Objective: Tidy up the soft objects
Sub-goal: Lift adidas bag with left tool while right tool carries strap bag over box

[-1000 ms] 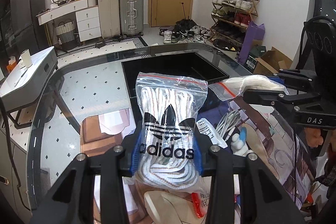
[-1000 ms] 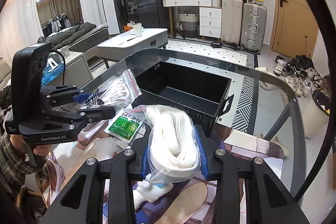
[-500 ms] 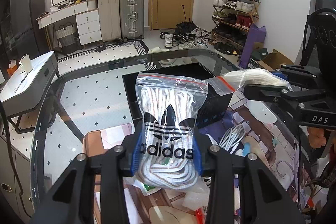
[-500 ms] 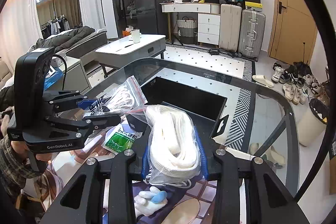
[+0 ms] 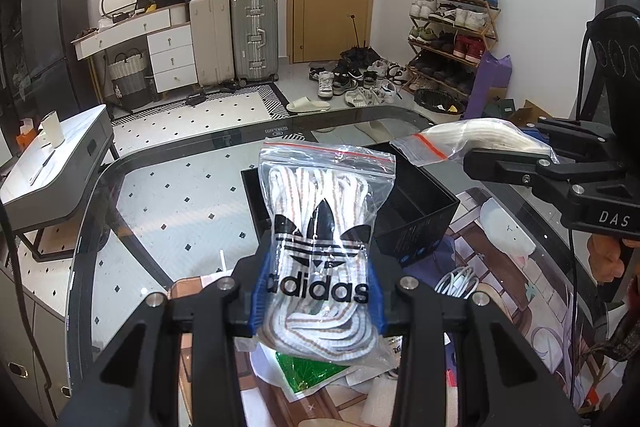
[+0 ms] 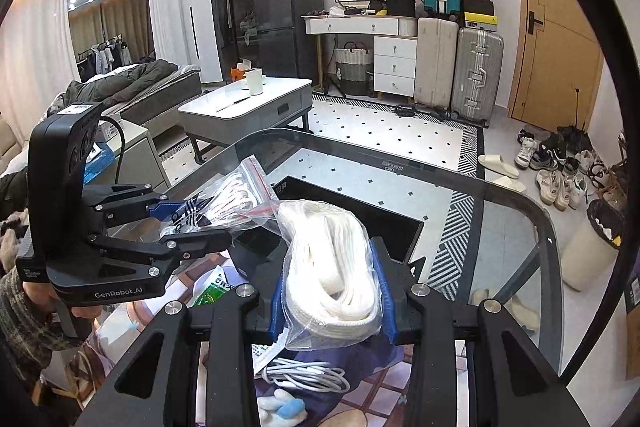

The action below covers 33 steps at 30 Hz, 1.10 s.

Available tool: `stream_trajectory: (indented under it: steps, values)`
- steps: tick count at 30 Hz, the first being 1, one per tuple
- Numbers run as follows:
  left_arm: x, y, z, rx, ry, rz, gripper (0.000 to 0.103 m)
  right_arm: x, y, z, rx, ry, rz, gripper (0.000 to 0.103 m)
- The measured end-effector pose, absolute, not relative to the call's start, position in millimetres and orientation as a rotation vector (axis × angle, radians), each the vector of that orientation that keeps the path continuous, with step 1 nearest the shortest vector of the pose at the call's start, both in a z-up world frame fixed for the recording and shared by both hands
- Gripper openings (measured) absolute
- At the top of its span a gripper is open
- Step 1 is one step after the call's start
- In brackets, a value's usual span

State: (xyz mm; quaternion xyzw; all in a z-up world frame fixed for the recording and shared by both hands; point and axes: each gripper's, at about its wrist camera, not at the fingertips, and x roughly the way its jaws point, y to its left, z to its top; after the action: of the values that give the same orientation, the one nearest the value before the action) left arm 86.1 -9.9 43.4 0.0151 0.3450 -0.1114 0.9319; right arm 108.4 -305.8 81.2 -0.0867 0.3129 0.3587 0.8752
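Adidas lace bag (image 5: pixel 322 247): a clear zip bag of white laces with brown flecks, held upright in the air above the surface, its red zip strip at the top and its lower end hanging below the pads.
White lace bag (image 6: pixel 334 267): a second clear zip bag, packed with plain white laces, held in the air just beside the first and on its right.
Left gripper (image 5: pixel 318 293): jaws closed on the Adidas lace bag at the printed lettering; the blue pads press both sides.
Right gripper (image 6: pixel 334 297): jaws closed on the white lace bag near its lower half; the contents bulge above the pads.
Black storage box (image 5: pixel 424 205): open-topped, standing on the glass surface (image 5: pixel 168 211) directly ahead of both bags; it appears to be the likely destination.
Step in hand: judged as carrying both bags over the box to deposit them.
Technique: keep both grips firm, since slick plastic can slide between pads.
Technique: bring each bag fully inside the box walls before opening the jaws.
Technique: keep the two grippers apart so the loose zip ends do not snag.
Clutter below: a white cable coil (image 6: pixel 308 373), a green packet (image 5: pixel 308 367) and a printed mat (image 5: pixel 516 291) lie under the bags; a dropped bag would land among them.
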Motion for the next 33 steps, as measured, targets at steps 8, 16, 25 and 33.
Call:
stream_trajectory:
  steps: [8, 16, 25, 33]
  values:
    - [102, -9, 48, 0.029, 0.701, -0.225, 0.038, 125, -302, 81, -0.162, 0.658, 0.743, 0.037]
    - [121, -8, 50, 0.024, 0.702, -0.224, 0.038, 133, -297, 76, -0.151, 0.664, 0.743, 0.037]
    - [136, -9, 48, 0.016, 0.707, -0.227, 0.038, 144, -296, 72, -0.126, 0.683, 0.748, 0.037]
    - [147, -14, 42, 0.016, 0.716, -0.23, 0.038, 147, -296, 71, -0.099, 0.701, 0.741, 0.037]
